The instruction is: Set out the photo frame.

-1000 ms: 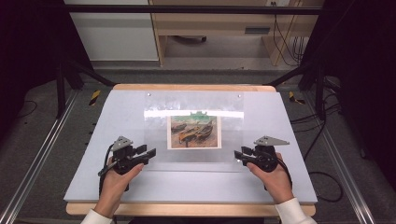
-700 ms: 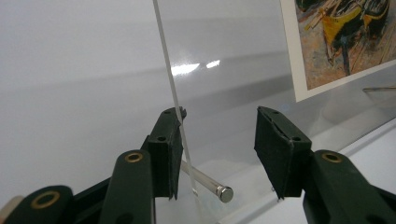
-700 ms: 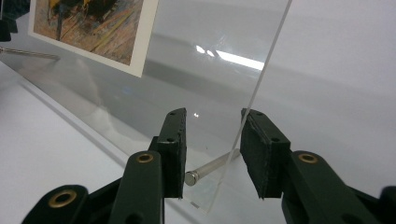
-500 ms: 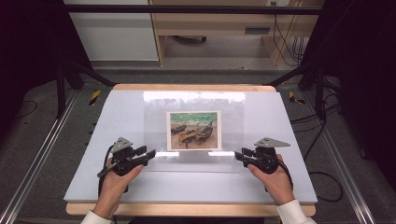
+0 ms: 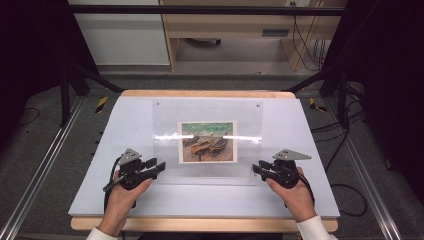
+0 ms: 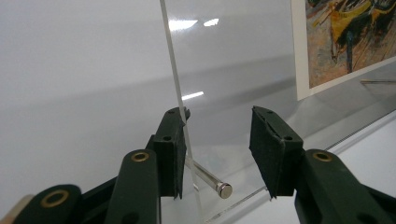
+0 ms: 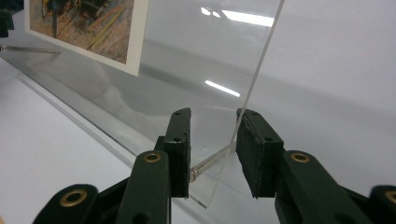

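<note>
acrylic frame [image 5: 207, 140] | clear – holds boat print | tilted up – table centre

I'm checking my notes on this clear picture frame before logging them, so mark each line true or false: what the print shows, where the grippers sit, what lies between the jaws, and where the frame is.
1. The print shows boats. True.
2. Both grippers are at the acrylic frame's far corners. False: the left gripper and right gripper are at its near corners.
3. A metal pin lies between the left jaws. True.
4. The frame hangs over the table's edge. False: it sits well inside.
</note>
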A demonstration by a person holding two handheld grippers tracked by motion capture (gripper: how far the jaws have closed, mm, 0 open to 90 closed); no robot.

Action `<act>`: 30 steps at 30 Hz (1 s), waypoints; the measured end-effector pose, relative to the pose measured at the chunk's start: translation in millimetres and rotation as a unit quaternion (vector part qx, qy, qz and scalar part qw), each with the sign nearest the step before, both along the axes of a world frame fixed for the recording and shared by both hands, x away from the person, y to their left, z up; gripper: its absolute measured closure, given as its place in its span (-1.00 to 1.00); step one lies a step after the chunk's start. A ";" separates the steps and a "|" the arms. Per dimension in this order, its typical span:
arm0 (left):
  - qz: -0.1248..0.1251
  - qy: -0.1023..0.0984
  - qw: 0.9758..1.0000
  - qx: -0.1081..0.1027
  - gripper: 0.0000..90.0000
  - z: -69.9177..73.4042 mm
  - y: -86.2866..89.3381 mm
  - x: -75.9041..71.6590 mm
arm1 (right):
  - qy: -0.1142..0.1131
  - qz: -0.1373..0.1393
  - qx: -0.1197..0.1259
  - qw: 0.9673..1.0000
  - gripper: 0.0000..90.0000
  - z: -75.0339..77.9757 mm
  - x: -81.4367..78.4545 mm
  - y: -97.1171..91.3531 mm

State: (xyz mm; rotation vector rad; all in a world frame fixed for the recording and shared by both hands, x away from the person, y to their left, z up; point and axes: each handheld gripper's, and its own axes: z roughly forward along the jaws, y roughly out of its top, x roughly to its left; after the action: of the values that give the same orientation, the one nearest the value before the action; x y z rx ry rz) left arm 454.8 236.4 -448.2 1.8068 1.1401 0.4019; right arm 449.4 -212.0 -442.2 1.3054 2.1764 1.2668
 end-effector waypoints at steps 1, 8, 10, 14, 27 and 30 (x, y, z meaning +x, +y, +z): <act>0.000 0.000 1.000 -0.001 0.24 -0.1 -0.1 -0.2 | 0.000 0.000 0.000 1.000 0.48 -0.1 -0.1 -0.1; 0.000 0.001 1.000 0.000 0.25 -0.4 0.3 -1.5 | 0.002 -0.001 -0.001 1.000 0.50 -0.3 -1.6 0.0; 0.000 0.001 1.000 0.000 0.26 -0.5 0.5 -1.9 | 0.004 -0.001 -0.001 1.000 0.51 -0.3 -2.4 -0.2; 0.000 0.002 1.000 0.000 0.28 -0.7 0.8 -3.0 | 0.002 0.000 -0.003 1.000 0.53 -0.6 -3.4 -0.3; -0.001 0.015 1.000 0.001 0.32 -0.7 -0.7 -8.0 | 0.004 -0.002 -0.006 1.000 0.57 -1.6 -7.0 -0.7; -0.002 0.015 1.000 0.005 0.33 -0.7 -0.6 -9.0 | 0.004 -0.002 -0.007 1.000 0.57 -1.8 -7.6 -0.7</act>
State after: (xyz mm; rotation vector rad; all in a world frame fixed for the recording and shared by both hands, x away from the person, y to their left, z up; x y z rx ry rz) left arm 445.8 235.8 -448.9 1.8282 1.1566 0.3799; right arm 441.9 -212.7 -444.0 1.3116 2.1833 1.2448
